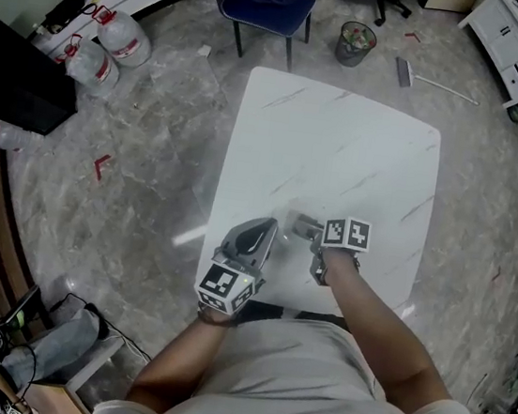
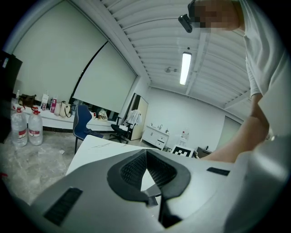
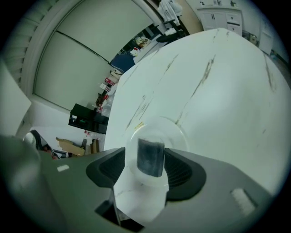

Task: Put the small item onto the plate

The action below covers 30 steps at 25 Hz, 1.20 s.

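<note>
Placement looks done: small item (image 3: 150, 157) rests on plate (image 3: 182, 132), right gripper (image 3: 144, 154) jaws spread around it, left gripper (image 2: 146, 152) closed on nothing. Next likely a clean retreat from plate.

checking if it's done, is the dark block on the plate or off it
On it: the right gripper view shows the block standing on the clear plate.
</note>
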Motion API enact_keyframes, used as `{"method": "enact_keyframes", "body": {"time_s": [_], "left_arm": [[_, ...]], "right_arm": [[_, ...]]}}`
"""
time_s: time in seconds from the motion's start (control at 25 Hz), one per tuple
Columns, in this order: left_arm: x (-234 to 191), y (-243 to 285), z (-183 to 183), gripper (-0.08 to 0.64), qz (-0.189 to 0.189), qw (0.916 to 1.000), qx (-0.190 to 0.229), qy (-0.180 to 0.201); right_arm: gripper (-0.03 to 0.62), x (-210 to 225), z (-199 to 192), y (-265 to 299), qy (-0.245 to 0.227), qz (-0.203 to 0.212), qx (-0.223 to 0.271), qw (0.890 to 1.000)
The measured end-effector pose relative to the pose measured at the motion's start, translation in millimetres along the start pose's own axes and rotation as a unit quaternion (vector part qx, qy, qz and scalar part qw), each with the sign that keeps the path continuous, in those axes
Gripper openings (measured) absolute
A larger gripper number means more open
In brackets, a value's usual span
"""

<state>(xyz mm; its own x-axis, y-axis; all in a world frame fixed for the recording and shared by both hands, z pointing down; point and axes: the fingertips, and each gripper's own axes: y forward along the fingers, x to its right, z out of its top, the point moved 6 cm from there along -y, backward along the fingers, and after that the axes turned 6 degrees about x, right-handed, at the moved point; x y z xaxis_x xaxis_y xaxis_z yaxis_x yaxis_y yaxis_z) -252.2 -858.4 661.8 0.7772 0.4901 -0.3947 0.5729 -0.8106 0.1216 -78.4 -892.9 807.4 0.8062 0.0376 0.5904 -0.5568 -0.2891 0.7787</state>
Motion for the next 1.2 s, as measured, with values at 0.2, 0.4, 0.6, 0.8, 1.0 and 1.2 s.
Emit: {"method": "enact_keyframes", "body": {"time_s": [0.2,0.4,0.6,0.8,1.0,1.2], "left_arm": [[-1,-10,23,0.006,0.012,0.9997,0.015,0.012],[26,-20,42,0.006,0.019,0.9984,0.025,0.046],[92,-26,60,0.006,0.027,0.9977,0.043,0.045],[172,-37,90,0.006,0.031,0.9934,0.074,0.081],[248,-58,113,0.006,0.042,0.9877,0.103,0.111],[309,-86,144,0.006,0.063,0.9783,0.139,0.141]], "right_arm": [[0.238,-11,4,-33,-0.083,-0.004,0.024,0.996],[0.235,-46,3,-86,-0.244,0.037,0.082,0.966],[0.140,-79,-12,-175,-0.416,0.106,0.171,0.887],[0.035,-108,-31,-279,-0.512,0.151,0.278,0.798],[0.003,-118,-53,-376,-0.514,0.182,0.377,0.749],[0.003,-126,-69,-439,-0.513,0.204,0.424,0.718]]}}
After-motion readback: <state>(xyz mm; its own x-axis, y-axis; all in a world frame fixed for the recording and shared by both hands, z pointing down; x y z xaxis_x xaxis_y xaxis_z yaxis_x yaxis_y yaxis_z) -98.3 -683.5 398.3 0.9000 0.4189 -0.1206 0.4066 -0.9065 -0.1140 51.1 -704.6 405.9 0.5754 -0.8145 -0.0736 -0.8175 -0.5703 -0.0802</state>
